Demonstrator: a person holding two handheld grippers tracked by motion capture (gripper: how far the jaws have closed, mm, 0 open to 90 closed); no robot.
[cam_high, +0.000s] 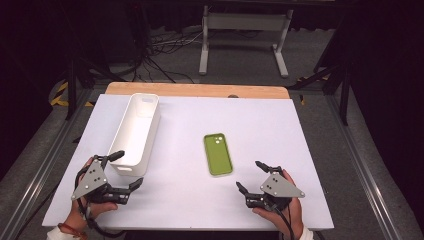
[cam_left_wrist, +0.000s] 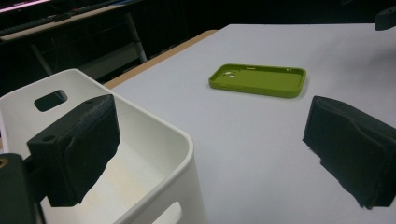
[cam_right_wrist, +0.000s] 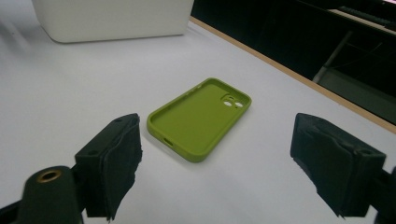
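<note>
- High view: bench (cam_high: 190, 200) with a white top and a wooden strip along its far edge.
- High view: green phone case (cam_high: 218, 154), lying flat with its hollow side up, near the middle of the bench, a little to the right, touching nothing else.
- High view: white bin (cam_high: 136, 132), long and narrow, on the left half of the bench, well apart from the phone case; it looks empty, though the near end of its floor is hard to make out.
- High view: left hand-held gripper (cam_high: 126, 170), at the near left corner of the bench, jaws spread wide with nothing between them but the near corner of the bin; one jaw tip lies by the bin's near left rim, the other just in front of its near wall.
- High view: right hand-held gripper (cam_high: 249, 175), at the near right of the bench, jaws wide apart and empty, near the phone case's near right corner but not touching it.
- Left gripper view: one jaw over the open bin (cam_left_wrist: 154, 140), the other over bare bench; the phone case (cam_left_wrist: 259, 80) lies farther off.
- Right gripper view: jaws wide open and empty; the phone case (cam_right_wrist: 198, 119) lies just ahead between them, camera cut-out at its far end; the bin (cam_right_wrist: 112, 18) stands beyond.
</note>
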